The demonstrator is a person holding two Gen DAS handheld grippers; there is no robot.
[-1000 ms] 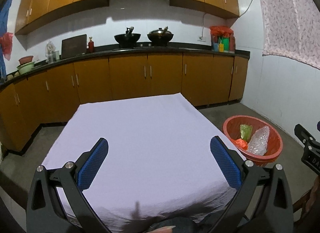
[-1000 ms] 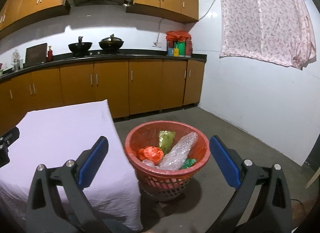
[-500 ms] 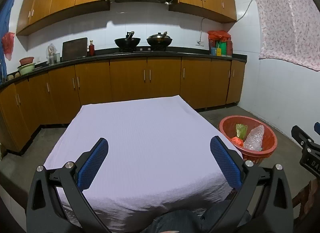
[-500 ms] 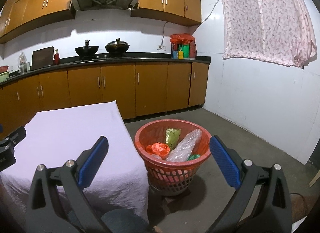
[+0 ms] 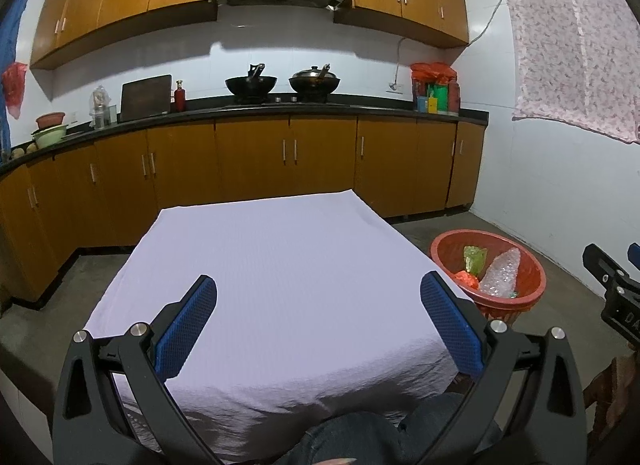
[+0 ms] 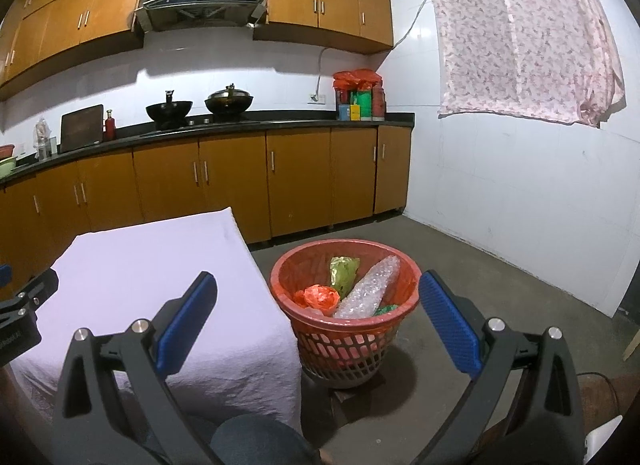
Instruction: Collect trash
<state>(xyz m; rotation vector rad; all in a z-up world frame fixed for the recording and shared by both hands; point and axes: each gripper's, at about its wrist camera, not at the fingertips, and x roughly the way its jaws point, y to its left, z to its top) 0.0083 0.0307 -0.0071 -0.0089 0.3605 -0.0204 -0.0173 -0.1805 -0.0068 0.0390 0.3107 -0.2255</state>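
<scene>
A red plastic basket [image 6: 344,333] stands on the floor right of the table; it also shows in the left wrist view [image 5: 532,289]. In it lie a green packet [image 6: 343,270], an orange bag [image 6: 320,296] and a clear bubble-wrap roll [image 6: 368,290]. My left gripper [image 5: 318,311] is open and empty above the near edge of the white-clothed table [image 5: 280,265]. My right gripper [image 6: 316,311] is open and empty, held in front of the basket. No trash shows on the table.
Brown kitchen cabinets [image 5: 256,169] with a black counter run along the back wall, with woks [image 5: 251,83] on the stove. A white wall with a pink curtain [image 6: 528,37] is at the right. Bare concrete floor [image 6: 500,289] surrounds the basket. My knees show at the bottom.
Both grippers have drawn back and tilted up, so the table and basket look farther away and lower. Both stay open and empty.
</scene>
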